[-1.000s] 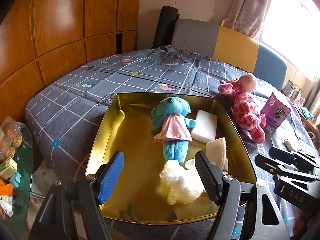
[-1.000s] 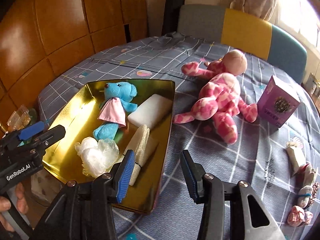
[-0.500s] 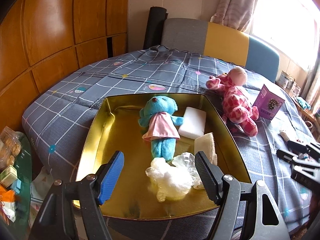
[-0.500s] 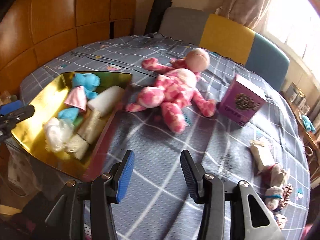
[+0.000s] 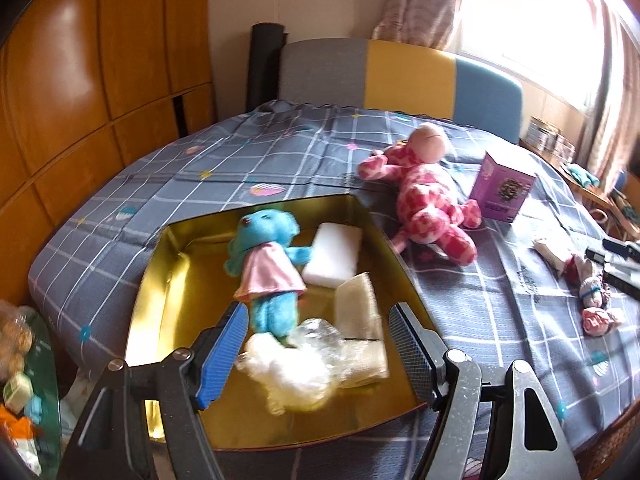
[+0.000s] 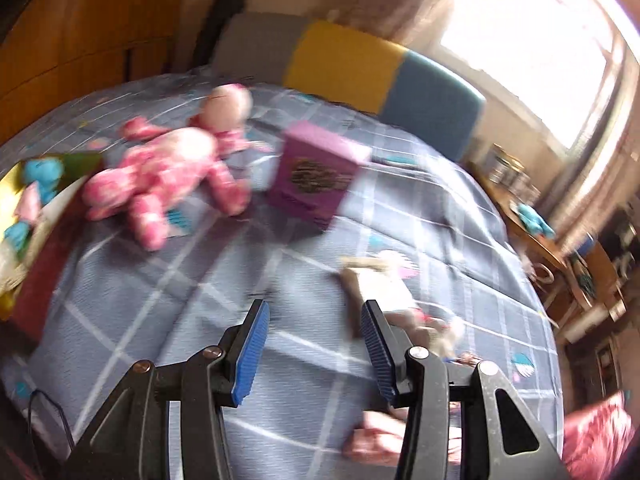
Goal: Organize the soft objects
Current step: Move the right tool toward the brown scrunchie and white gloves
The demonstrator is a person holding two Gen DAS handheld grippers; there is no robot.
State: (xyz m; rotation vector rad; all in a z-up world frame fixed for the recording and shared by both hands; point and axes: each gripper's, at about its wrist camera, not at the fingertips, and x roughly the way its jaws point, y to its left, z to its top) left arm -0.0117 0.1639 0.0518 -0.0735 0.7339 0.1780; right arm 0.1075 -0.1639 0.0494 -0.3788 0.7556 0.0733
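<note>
The right gripper (image 6: 314,350) hangs over the checked worktop (image 6: 200,280) with its jaws apart and empty, and just past the right-hand jaw lies a small pale cloth bundle (image 6: 376,280), blurred in this view. It looks light and limp, likely to sag and fold, so a pinch across the fat middle should beat a grab at a loose end. Well ahead and to the left of the jaws sprawls the pink plush (image 6: 168,176), soft and bulky, best taken round the torso; the stiff purple box (image 6: 316,172) stands beside it.

The left gripper (image 5: 318,354) also has its jaws wide, above the gold tray (image 5: 160,280), where the blue plush (image 5: 268,264), white sponge (image 5: 332,256) and fluffy wad (image 5: 292,372) lie between them.

Against a second ago, the right gripper has swung off the tray toward the bundles; the left view has drifted rightward.
</note>
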